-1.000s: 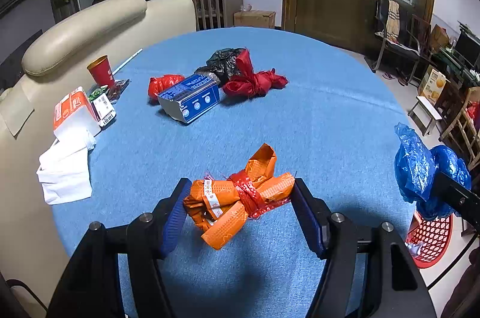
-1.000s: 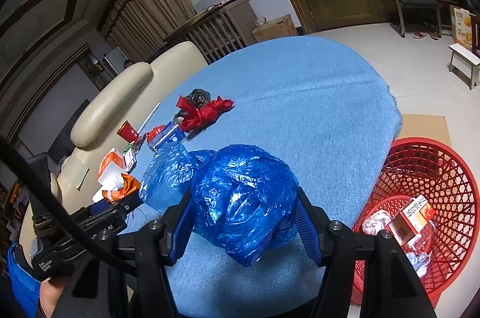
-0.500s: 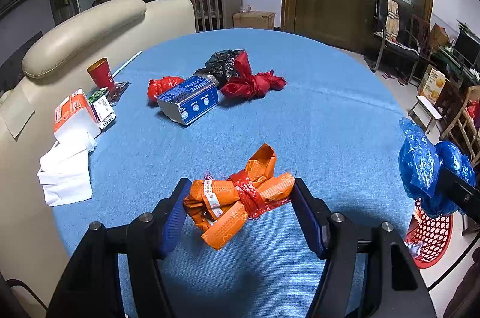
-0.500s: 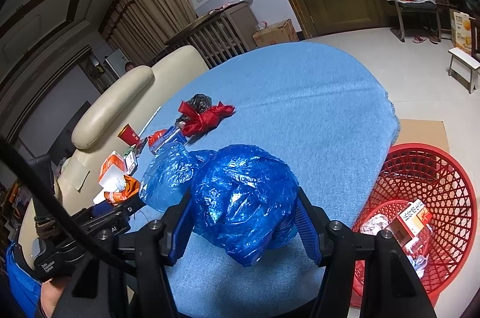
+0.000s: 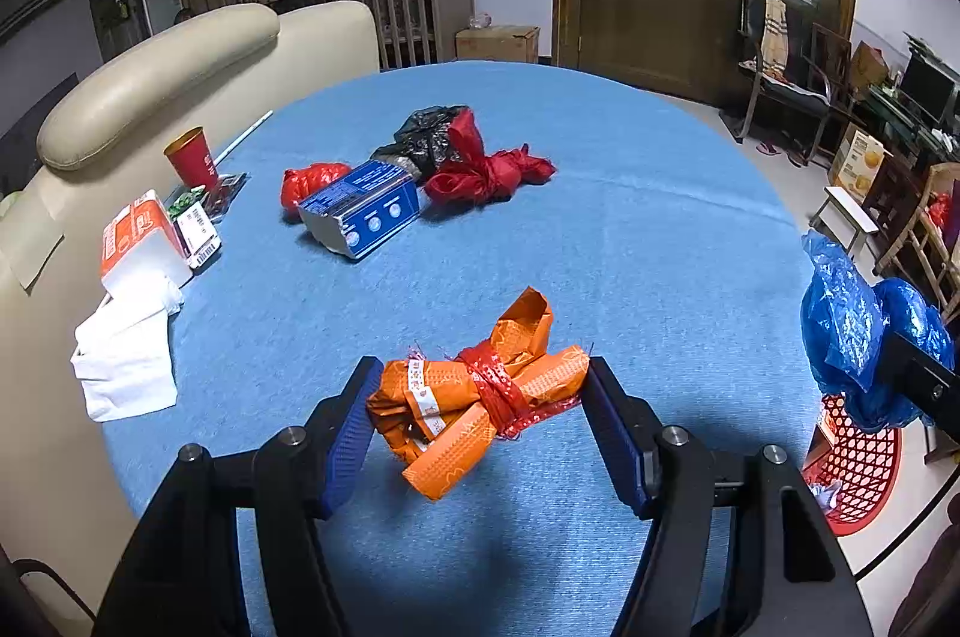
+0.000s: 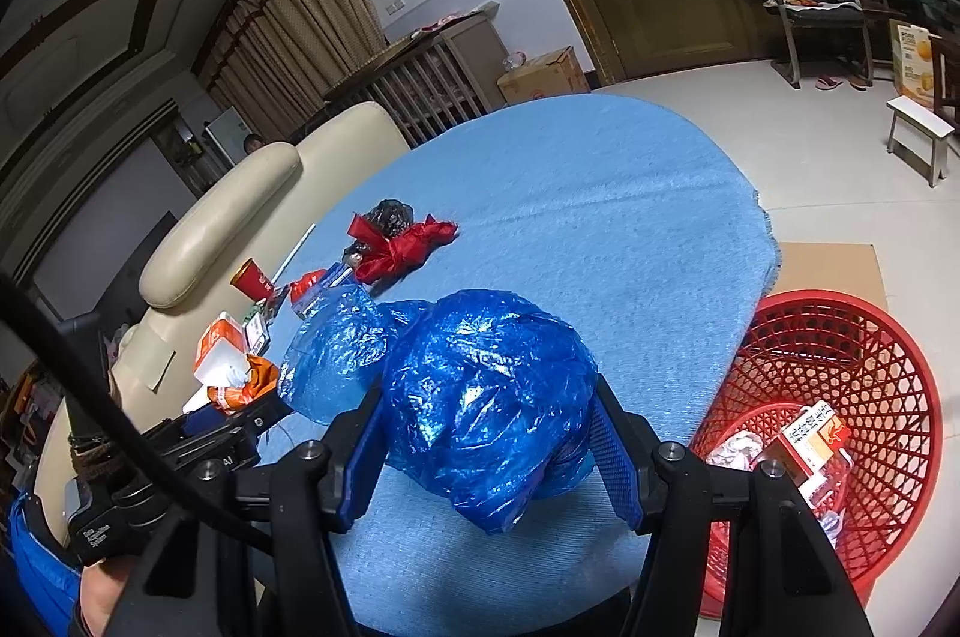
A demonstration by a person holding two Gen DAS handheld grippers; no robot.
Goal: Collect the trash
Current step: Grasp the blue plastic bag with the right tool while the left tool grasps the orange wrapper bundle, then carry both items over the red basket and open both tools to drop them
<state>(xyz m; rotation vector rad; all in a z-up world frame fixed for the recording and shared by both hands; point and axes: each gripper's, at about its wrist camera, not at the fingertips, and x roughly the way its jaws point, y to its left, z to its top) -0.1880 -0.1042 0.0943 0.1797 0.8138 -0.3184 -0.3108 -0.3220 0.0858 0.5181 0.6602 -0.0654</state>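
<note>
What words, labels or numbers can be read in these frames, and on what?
No text reads clearly.
Blue box: print too blurred.
Red cup: white marks, unreadable.
Orange bundle: white label too small.
Carton in the red basket: characters, unreadable.

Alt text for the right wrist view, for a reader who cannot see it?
The right gripper holds a crumpled blue plastic bag above the near edge of a blue-covered table. A red mesh basket with some trash inside stands on the floor to the right; more trash lies farther back on the table.
</note>
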